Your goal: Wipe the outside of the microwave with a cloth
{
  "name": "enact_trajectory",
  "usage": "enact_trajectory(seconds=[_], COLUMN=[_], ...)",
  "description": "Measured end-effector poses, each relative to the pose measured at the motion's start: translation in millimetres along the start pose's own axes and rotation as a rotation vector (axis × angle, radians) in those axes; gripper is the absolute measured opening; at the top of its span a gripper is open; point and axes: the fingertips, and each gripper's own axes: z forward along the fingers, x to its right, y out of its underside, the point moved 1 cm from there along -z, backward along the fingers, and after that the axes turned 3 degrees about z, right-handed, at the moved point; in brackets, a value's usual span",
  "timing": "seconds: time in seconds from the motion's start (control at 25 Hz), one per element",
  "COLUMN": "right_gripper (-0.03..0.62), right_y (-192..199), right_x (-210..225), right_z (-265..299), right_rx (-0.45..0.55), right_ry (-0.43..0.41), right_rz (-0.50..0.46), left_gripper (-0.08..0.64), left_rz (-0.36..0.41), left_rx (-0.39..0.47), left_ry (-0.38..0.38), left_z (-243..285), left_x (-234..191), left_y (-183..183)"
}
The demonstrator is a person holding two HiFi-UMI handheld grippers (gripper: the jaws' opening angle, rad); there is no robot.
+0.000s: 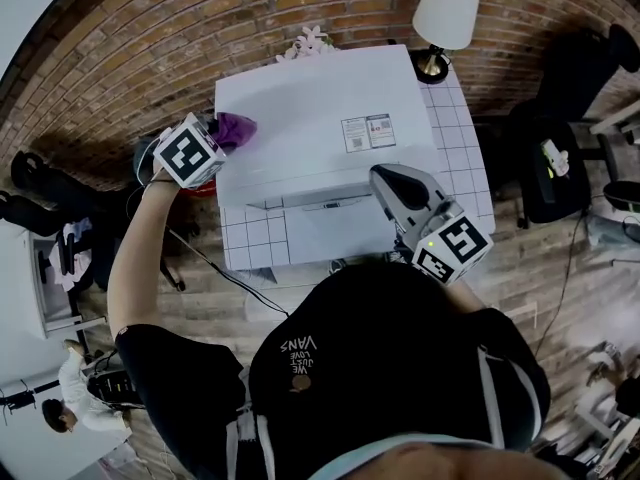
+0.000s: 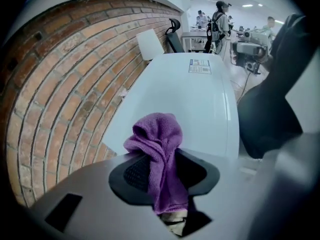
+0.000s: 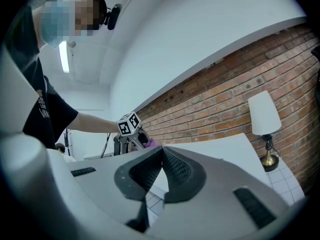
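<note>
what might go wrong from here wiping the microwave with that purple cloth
The left claw pinches only a bunched part of the purple cloth; rubbing pressure on the microwave might tug it loose.
The lamp stands close by the microwave's back right corner; a wide sweep across the top could knock it.
The right claw is shut and empty, seemingly not bracing the microwave, which might slide.

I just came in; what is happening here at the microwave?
A person works on a white microwave with two hand-held grippers. The left gripper is shut on a purple cloth at the left edge of the microwave's top. The right gripper is shut and empty, near the front right corner.
</note>
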Motion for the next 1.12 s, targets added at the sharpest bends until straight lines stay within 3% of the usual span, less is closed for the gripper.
enact_trajectory(seconds=[0.2,0.36,0.76,1.12], right_gripper=[-0.002,-0.002,-0.002,-0.002], right_y=[3,4,-8,-17], right_x=[-12,-9,27,86], right_z=[5,0,-41,-98], right_rx=[-0.001,-0.001,0.033,0.061], right_ry=[-0.008,0.007,0.072,0.16], right_rz=[0.003,0.011,0.028,0.04], left_gripper=[0.141,0.141,0.141,0.141], left_rz=[-0.036,-0.007,0.26,0.432], left_rx=[-0.016,0.015,0.138,0.228], left_ry=[-0.004,0.002,0.098,0.186], left_z=[-3,-3,11,27], left_x=[-3,1,54,127], left_y=[26,11,-144,-275])
